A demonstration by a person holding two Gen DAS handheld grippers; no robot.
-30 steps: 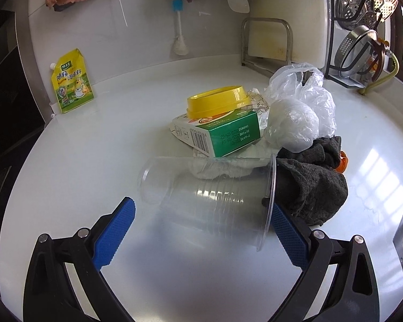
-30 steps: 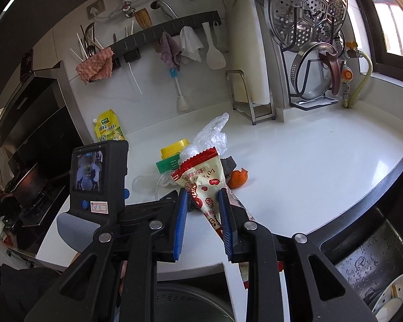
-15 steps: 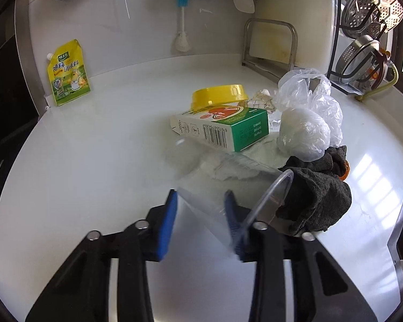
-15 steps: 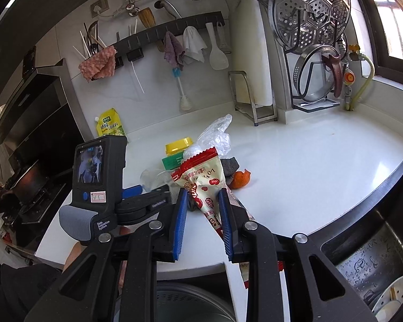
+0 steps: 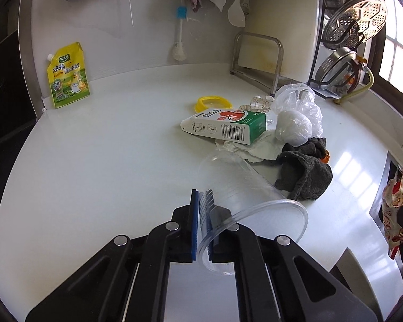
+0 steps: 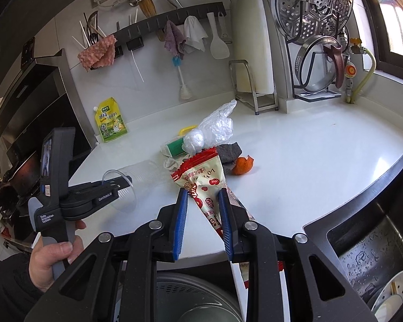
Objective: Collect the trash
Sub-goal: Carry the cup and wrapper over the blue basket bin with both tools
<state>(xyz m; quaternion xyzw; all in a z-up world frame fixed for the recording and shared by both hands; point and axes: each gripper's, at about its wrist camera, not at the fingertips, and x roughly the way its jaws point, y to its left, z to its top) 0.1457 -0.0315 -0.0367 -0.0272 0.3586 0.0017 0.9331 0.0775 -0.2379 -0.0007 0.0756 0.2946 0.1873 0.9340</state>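
Observation:
My left gripper (image 5: 202, 201) is shut on the wall of a clear plastic cup (image 5: 244, 190), which it holds tilted above the white counter (image 5: 107, 161); the cup and that gripper also show in the right wrist view (image 6: 137, 177). My right gripper (image 6: 202, 196) is shut on a red and white snack wrapper (image 6: 201, 177), held off the counter's front edge. On the counter lie a green and white carton (image 5: 225, 126), a yellow lid (image 5: 213, 102), a clear plastic bag (image 5: 298, 118), crumpled paper (image 5: 258, 150), a dark grey rag (image 5: 306, 171) and orange peel (image 6: 243, 165).
A yellow seasoning pouch (image 5: 67, 76) leans on the back wall. A metal board rack (image 5: 258, 56) and a pot-lid rack (image 5: 346, 61) stand at the back right. A sink (image 6: 368, 244) lies at the right, and a round bin (image 6: 190, 297) below my right gripper.
My left gripper closed on the cup's wall and lifted it back from the pile. The right gripper has held the wrapper in place throughout.

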